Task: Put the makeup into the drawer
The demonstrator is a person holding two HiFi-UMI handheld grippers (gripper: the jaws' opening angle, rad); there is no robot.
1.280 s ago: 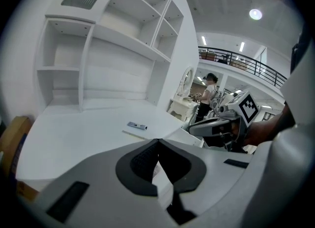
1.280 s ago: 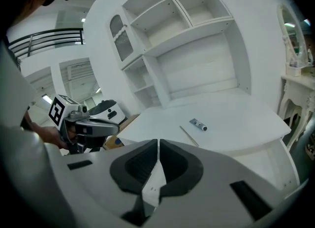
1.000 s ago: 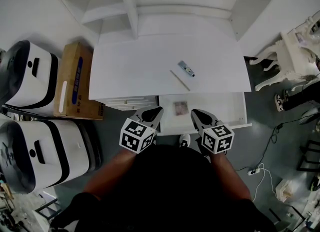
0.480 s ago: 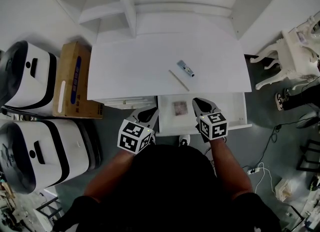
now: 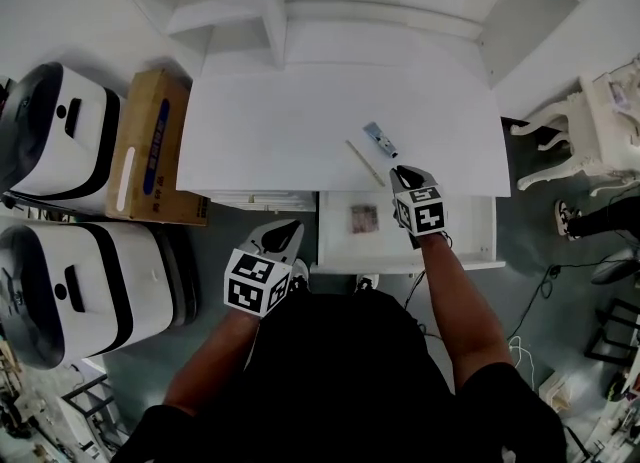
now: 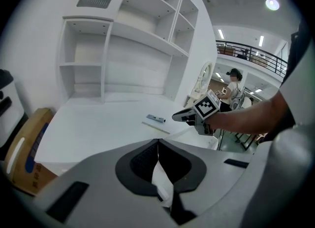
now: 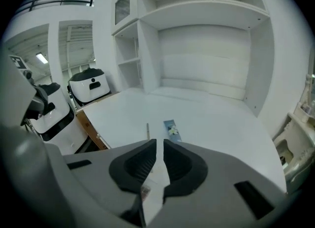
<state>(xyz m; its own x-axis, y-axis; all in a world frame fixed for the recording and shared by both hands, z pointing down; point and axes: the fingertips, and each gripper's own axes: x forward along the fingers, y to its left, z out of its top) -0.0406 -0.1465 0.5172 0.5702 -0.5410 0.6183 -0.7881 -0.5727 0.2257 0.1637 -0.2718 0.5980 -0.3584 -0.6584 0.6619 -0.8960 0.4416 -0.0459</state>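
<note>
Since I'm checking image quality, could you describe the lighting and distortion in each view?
Head view: soft, even light, desk nearly shadowless, its edges bowed. Left gripper view: strong fisheye, black corners, ceiling lamp glaring at upper right. Right gripper view: fisheye, shelves curving, dark rim.

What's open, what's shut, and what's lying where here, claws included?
Drawer: pulled open.
Small patterned item: lying inside the drawer.
Blue tube: lying on the desktop, not held.
Thin stick: lying on the desktop, beside the tube.
Left claw: shut, empty.
Right claw: shut, empty.
</note>
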